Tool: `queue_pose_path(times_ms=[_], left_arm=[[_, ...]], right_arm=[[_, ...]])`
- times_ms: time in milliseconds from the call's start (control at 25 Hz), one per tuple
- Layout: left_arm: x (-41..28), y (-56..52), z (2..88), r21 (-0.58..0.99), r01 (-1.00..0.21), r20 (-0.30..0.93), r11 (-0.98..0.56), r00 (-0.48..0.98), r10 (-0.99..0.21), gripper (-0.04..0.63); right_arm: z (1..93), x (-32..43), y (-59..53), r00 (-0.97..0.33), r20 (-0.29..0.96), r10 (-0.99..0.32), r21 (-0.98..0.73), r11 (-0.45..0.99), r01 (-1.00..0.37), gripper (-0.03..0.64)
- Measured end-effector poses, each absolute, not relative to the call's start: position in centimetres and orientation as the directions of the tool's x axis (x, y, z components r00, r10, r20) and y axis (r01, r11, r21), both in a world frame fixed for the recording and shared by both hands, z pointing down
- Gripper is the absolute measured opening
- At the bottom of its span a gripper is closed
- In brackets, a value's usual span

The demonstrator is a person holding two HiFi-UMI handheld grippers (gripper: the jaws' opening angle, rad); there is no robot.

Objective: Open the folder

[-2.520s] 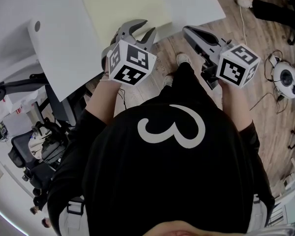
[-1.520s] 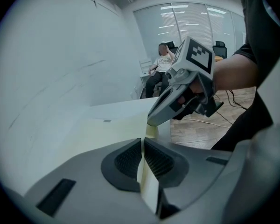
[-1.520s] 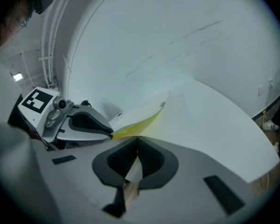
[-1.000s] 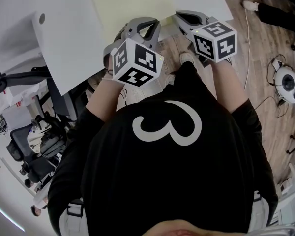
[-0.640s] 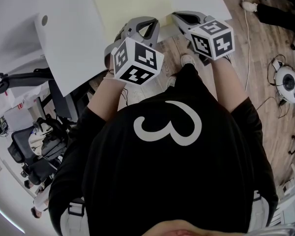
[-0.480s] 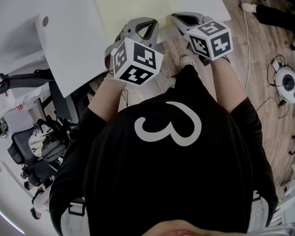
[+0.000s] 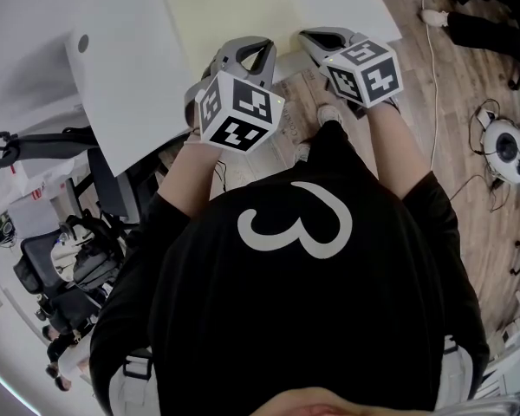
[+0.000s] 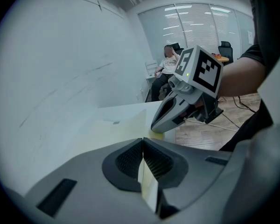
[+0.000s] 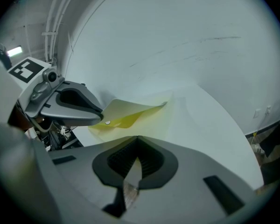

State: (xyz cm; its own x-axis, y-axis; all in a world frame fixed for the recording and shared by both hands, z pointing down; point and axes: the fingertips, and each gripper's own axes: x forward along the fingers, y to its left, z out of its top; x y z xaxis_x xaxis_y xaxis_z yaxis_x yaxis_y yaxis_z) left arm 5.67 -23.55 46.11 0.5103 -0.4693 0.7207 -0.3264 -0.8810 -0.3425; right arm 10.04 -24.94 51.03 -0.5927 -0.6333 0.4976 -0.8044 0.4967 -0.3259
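Left gripper (image 8: 143, 141) first: its jaws are pressed together with a thin pale yellow sheet pinched between the ribbed pads, and that sheet is an edge of the folder (image 7: 234, 7). The right gripper (image 9: 137, 138) is much the same, jaws closed on a thin pale flap that pokes out below the pads. It looks like part of the same folder, but I can't tell which layer. Seen from the right gripper view, the cover is lifted and curled up right at the left gripper's tip, with a brighter yellow inside showing underneath, while the rest lies flat. From the head view the two grippers sit side by side at the near edge of the white table (image 7: 130, 68), tips close together and both angled down at the folder's near edge, the left marker cube (image 7: 236, 111) a little lower in the picture than the right one (image 7: 361, 72). The folder is pale yellow and lies flat on the table, running away from the person, with its near end at the table edge where the jaws have it. Further out there's wood floor (image 7: 468, 68) to the right and an office chair (image 7: 48, 263) tucked in at the left. The left gripper view also catches a person sitting (image 8: 168, 66) way back by the windows.
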Motion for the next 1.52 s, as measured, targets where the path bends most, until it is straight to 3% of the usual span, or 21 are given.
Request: queue_pose_path(times_ms=[1520], left_arm=[[-0.5,-23.5,37.7,-0.365,-0.503,0.587,-0.783,0.529,-0.613,0.025]], right_arm=[[51.2,10.0,-24.9,-0.508,0.575,-0.641,-0.259,0.446,-0.857,0.023]])
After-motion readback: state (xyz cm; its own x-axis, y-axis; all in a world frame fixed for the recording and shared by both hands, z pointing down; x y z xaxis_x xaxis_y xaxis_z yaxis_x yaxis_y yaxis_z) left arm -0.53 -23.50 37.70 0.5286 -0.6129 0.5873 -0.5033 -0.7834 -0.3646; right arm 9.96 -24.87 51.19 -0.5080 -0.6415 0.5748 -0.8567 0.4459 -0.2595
